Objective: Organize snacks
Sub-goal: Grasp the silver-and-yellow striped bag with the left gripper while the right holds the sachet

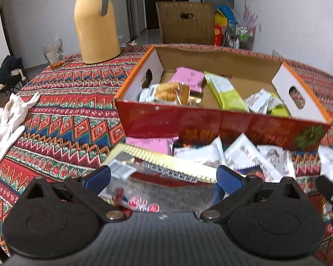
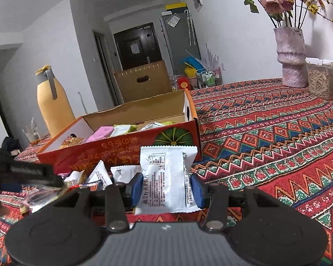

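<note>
A red cardboard box (image 1: 211,124) stands open on the table, with pink, green and white snack packs inside; it also shows in the right wrist view (image 2: 113,153). Loose white packs (image 1: 244,155) and a pink pack (image 1: 148,143) lie in front of it. My left gripper (image 1: 163,176) is shut on a wide silver-and-yellow snack bag (image 1: 162,184), held between its blue pads. My right gripper (image 2: 167,187) is shut on a white snack packet (image 2: 166,177), held upright just before the box's near right corner.
A yellow thermos jug (image 1: 96,22) and a glass (image 1: 53,52) stand far left on the patterned tablecloth. White gloves (image 1: 8,122) lie at the left edge. A pink vase with dried roses (image 2: 292,57) and a seed container (image 2: 322,79) stand far right.
</note>
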Demonstrator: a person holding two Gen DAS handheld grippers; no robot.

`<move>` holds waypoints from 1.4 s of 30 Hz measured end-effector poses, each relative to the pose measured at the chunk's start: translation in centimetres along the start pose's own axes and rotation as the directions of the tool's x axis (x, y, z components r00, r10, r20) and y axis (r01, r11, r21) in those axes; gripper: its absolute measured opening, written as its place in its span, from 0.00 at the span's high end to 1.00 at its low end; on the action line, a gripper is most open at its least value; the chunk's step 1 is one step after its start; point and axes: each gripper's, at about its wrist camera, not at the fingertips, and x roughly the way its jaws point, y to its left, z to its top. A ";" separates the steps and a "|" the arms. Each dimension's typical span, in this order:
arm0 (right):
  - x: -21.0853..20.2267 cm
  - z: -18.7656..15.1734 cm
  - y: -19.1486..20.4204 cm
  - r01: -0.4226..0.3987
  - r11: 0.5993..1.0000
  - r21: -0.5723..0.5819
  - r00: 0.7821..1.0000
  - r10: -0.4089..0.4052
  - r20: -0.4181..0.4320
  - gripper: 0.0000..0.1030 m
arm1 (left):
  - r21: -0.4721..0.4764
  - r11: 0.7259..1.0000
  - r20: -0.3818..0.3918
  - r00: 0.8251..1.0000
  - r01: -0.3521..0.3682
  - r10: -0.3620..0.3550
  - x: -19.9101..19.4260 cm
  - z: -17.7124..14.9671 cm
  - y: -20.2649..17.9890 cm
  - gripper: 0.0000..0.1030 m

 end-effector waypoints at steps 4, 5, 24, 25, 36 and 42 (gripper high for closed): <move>0.0 0.0 0.0 -0.013 1.000 -0.001 1.000 0.013 0.001 0.55 | 0.025 1.000 -0.001 1.000 -0.019 0.019 -0.2 -1.1 0.7 0.00; 0.0 0.0 0.0 -0.014 1.000 -0.001 1.000 0.014 0.002 0.55 | 0.031 0.999 -0.003 1.000 -0.021 0.021 -0.2 -1.2 0.9 0.00; 0.6 -0.3 0.4 0.054 0.998 -0.015 0.998 -0.054 -0.008 0.54 | 0.271 0.962 0.013 0.999 0.025 -0.030 -1.6 -5.0 5.5 0.00; 0.6 -0.3 0.4 0.060 0.998 -0.018 0.998 -0.061 -0.007 0.54 | 0.281 0.959 0.015 0.999 0.039 -0.045 -1.6 -5.1 5.8 0.00; 1.0 -0.4 0.8 0.118 0.992 -0.039 0.993 -0.119 -0.010 0.54 | 0.166 0.984 0.026 0.998 0.058 -0.063 -2.4 -3.7 7.2 0.00; 1.1 -0.4 0.7 0.122 0.992 -0.038 0.992 -0.123 -0.016 0.54 | 0.113 0.993 0.035 0.998 0.045 -0.049 -4.0 -3.8 8.0 0.00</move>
